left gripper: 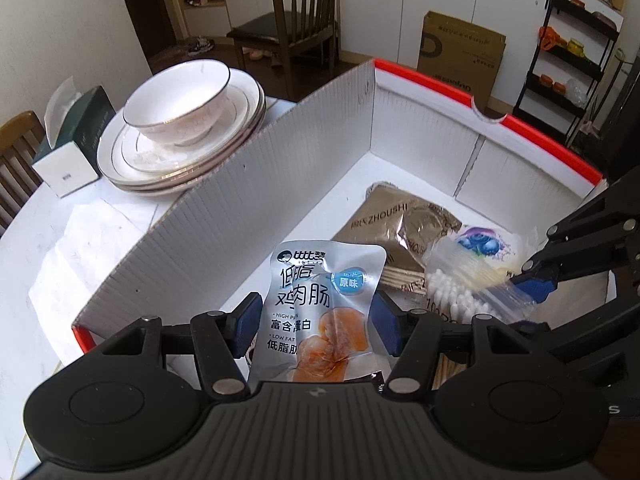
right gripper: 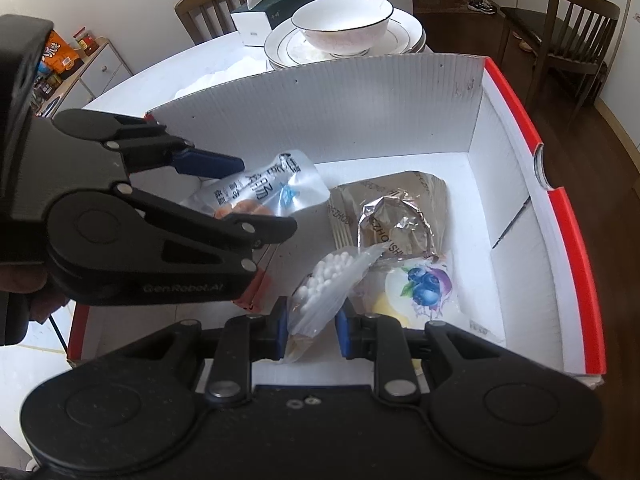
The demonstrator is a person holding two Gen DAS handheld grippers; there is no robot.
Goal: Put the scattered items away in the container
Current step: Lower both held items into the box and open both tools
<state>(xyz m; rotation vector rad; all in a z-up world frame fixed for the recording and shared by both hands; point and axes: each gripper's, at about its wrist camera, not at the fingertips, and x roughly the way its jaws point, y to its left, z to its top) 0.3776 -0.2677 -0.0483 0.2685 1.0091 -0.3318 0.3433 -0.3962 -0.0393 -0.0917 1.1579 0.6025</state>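
A white table (left gripper: 48, 248) holds an open cardboard box (left gripper: 224, 216) with white ribbed walls and a red rim; the box fills most of both views. On the table beyond the box's far left wall stand a stack of white plates (left gripper: 132, 160) with a white bowl (left gripper: 176, 100) on top, and a tissue box (left gripper: 72, 148) to their left. Dark wooden chairs (left gripper: 300, 12) stand farther off.

Inside the box, toward the far end, lies a brown foil packet (left gripper: 384, 216) with a crumpled silver one on it. Just near of these rests a flat white pouch printed with blueberries (right gripper: 428, 288).

The left gripper (left gripper: 312, 316) hangs over the near left part of the box. A silver sausage pouch (left gripper: 316, 304) stands between its blue pads, top end pointing away; the jaws sit fairly wide at the pouch's sides, and whether they press it I cannot tell.

The right gripper (right gripper: 312, 332) hangs over the near right part, its jaws close beside a clear bag of cotton swabs (right gripper: 328, 288), which lies across the blueberry pouch; whether they pinch the bag is also unclear.

Both packets look light, soft and slick. The sausage pouch probably holds best across its firmer middle, the swab bag at its bunched, loose end. A few toothpicks (left gripper: 402, 278) lie under the brown packet's near edge.
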